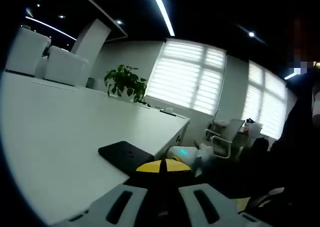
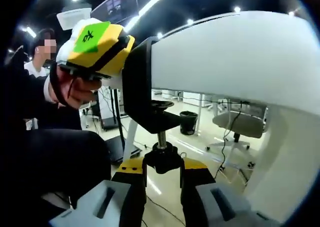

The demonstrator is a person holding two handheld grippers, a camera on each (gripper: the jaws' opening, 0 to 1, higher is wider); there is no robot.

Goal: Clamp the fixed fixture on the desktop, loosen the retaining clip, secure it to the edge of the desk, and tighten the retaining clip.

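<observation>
Clamp fixture point(image 2: 142, 84): black C-frame hooked over desk edge point(image 2: 235, 62), top plate point(image 1: 125, 153) lying on desktop. Screw axis vertical beneath desk. Right gripper point(image 2: 162, 179) directly below, jaws closed on screw knob point(image 2: 162, 159). Left gripper point(image 1: 160, 199) steadying top; grip state unclear.

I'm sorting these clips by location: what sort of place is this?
Most likely an office or meeting room: a long white desk, office chairs by windows with blinds, and a potted plant.
</observation>
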